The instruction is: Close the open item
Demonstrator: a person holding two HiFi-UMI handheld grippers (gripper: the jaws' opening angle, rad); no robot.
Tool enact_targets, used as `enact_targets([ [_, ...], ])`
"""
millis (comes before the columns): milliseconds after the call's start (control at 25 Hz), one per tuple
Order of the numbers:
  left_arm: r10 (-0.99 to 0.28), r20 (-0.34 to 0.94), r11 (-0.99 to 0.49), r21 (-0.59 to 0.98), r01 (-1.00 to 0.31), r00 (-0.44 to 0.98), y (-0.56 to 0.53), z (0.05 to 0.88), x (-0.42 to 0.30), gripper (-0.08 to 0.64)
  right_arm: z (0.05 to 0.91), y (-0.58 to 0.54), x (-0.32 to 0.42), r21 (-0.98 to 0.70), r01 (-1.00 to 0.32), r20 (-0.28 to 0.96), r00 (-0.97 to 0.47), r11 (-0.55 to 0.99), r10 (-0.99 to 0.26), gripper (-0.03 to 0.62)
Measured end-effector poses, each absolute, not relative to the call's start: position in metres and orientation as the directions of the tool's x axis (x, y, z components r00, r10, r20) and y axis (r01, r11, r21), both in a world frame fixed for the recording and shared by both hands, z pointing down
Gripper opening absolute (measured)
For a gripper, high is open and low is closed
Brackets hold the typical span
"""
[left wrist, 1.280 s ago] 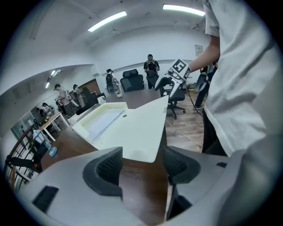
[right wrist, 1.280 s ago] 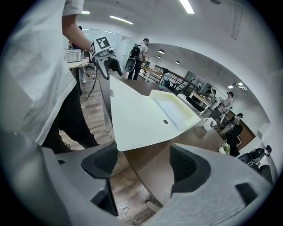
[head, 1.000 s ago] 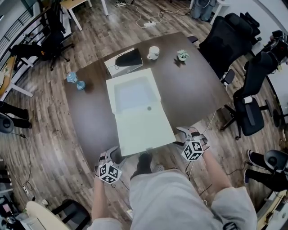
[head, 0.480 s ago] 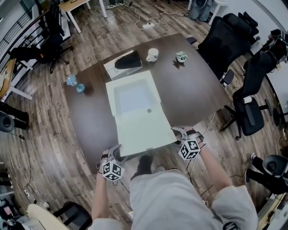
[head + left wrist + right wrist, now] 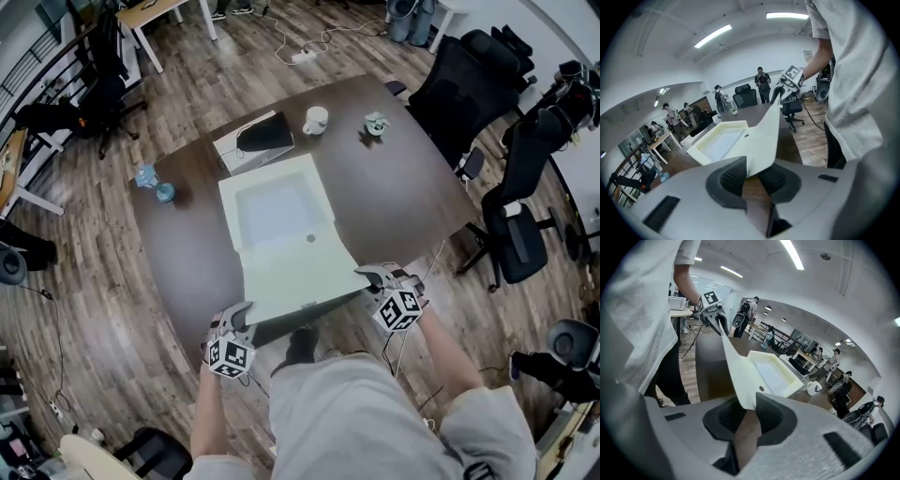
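Dark table (image 5: 412, 187) carried a white box (image 5: 277, 202), open. Left gripper (image 5: 244, 317) at 7 o'clock and right gripper (image 5: 373, 276) at 4 o'clock had just closed, pinching lid (image 5: 295, 267) corners.

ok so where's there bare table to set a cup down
Widest bare patch: the table right of the open box, this side of the small plant. A narrower strip runs left of the box, this side of the blue glass. Crowded: the far edge, with white case, mug and plant; the lid covers the near edge.
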State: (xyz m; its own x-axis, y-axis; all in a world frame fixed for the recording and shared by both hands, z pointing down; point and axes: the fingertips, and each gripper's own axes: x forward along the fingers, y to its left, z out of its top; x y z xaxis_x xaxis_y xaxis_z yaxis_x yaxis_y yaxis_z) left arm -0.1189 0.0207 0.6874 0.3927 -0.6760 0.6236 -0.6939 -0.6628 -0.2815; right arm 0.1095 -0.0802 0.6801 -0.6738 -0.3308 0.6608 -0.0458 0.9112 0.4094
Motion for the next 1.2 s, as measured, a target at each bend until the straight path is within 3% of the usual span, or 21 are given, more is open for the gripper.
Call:
enact_targets([
  [480,-0.703,0.567,-0.636,-0.231,-0.736,0.429,0.010,0.651,-0.118,0.041,0.642,-0.095,0.113,0.329,-0.177,0.597,-0.722,0.928,-0.349,0.051],
  [680,-0.717,0.545,-0.621,-0.214,-0.754,0.435,0.022,0.638,-0.118,0.034,0.627,-0.085,0.114,0.304,-0.172,0.580,-0.747,0.937,-0.325,0.043],
  [880,-0.722,0.512,-0.610,-0.155,-0.777,0.465,0.020,0.629,-0.127,0.029,0.613,-0.088,0.104,0.170,-0.219,0.522,-0.807,0.961,-0.277,0.044],
  [1200,-0.752,0.484,-0.570,-0.135,-0.810,0.448,-0.013,0.625,-0.148,0.029,0.608,-0.118,0.088,0.135,-0.295,0.495,-0.807,0.946,-0.322,0.045],
])
